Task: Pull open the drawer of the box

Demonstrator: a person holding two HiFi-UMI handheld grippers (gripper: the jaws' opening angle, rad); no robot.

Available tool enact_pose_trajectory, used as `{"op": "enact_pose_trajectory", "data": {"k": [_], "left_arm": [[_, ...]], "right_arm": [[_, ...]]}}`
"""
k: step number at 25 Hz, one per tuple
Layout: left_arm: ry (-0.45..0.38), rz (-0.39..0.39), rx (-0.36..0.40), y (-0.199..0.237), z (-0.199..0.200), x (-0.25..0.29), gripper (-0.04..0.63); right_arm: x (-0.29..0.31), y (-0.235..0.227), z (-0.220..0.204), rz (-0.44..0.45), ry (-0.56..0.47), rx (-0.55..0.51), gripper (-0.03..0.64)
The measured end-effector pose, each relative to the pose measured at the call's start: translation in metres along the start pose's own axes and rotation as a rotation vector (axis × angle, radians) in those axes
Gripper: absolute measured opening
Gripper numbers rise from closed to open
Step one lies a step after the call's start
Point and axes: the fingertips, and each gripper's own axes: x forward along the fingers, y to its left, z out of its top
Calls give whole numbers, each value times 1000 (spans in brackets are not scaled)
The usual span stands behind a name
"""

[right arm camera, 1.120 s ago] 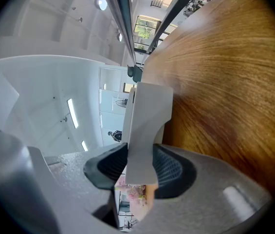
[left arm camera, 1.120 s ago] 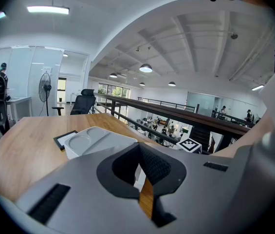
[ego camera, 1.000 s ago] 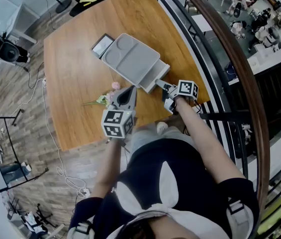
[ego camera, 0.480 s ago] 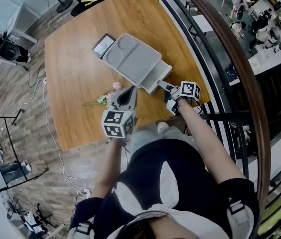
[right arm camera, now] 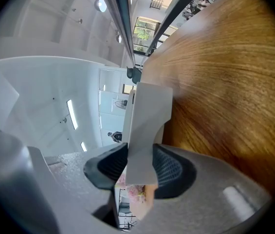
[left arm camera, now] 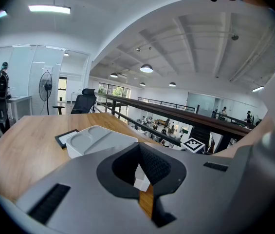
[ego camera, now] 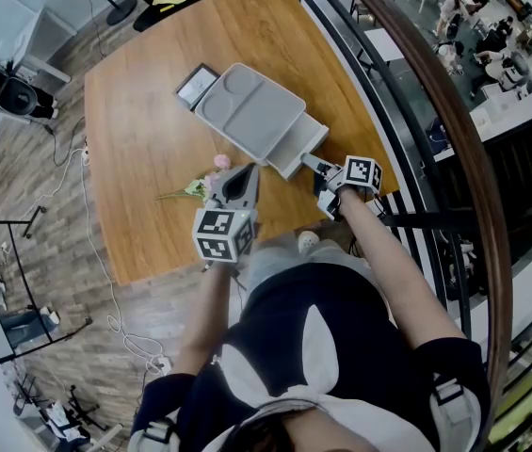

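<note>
Head view: the grey box (ego camera: 247,111) lies on the tabletop (ego camera: 143,149). Its drawer (ego camera: 308,144) stands partly out toward the near edge, with the right gripper (ego camera: 314,166) at its front. The left gripper (ego camera: 245,172) hovers beside the box without bracing it, so the whole box may slide instead.

Left gripper view: jaws clenched on nothing.

Right gripper view: jaws grasp the drawer's thin front tab (right arm camera: 144,121); a skewed pull could slip it free.
</note>
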Motion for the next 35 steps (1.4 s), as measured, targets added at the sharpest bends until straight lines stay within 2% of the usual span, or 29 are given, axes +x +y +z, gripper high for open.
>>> {"op": "enact_pose_trajectory", "data": {"k": [35], "left_arm": [[15,-34,-25,-9,-17,0,17]], "right_arm": [[-20,-6,-3,-25,-14,7,153]]}}
